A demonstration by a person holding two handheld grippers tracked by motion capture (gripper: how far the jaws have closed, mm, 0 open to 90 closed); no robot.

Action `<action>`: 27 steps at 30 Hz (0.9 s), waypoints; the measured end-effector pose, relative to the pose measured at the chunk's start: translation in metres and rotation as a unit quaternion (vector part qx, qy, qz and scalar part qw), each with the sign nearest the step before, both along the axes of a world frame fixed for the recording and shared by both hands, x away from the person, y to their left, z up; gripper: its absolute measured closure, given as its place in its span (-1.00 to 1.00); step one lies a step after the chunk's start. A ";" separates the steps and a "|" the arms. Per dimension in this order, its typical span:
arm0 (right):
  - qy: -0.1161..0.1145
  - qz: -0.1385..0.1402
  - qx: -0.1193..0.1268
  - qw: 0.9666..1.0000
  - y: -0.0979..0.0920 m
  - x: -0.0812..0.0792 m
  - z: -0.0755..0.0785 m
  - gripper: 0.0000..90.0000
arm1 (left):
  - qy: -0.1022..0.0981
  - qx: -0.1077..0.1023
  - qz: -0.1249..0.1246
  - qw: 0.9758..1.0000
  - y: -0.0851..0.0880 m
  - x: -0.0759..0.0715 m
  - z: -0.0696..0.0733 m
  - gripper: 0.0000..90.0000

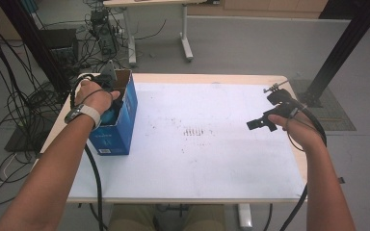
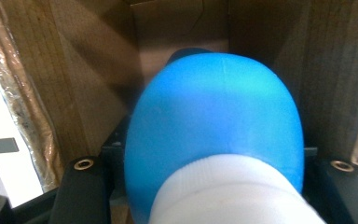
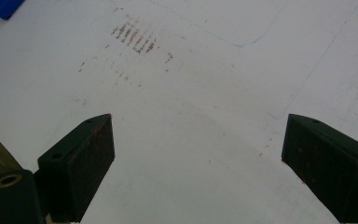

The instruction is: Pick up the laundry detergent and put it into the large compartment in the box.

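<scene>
High view: my left hand-held gripper (image 1: 107, 96) is down in the blue box (image 1: 117, 126) at left of frame. Left gripper view: it's clamped on a blue ball (image 2: 214, 121) inside; I'd lift straight up, clear of the walls. Right gripper view: right hand-held gripper (image 3: 196, 163) wide open, empty, over the tabletop (image 3: 205, 84).
</scene>
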State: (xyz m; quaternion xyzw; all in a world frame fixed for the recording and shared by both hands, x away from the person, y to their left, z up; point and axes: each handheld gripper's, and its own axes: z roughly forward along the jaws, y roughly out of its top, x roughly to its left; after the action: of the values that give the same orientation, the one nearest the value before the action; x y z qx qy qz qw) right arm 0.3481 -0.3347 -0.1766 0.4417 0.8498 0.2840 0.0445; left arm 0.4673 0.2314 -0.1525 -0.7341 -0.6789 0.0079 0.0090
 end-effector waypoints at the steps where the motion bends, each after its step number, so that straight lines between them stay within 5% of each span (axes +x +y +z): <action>1: 0.000 0.000 0.000 1.000 0.000 0.000 0.000 -0.80 | 0.000 0.000 0.000 1.000 0.000 0.000 0.000 -0.15; 27: -0.002 -0.003 0.002 1.000 -0.003 -0.004 0.001 -0.80 | 0.000 0.002 -0.002 1.000 -0.001 -0.001 0.000 -0.15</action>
State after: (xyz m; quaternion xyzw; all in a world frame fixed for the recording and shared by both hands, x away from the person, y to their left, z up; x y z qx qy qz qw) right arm 0.3443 -0.3381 -0.1752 0.4442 0.8479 0.2859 0.0460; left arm 0.4661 0.2300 -0.1524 -0.7357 -0.6772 0.0069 0.0105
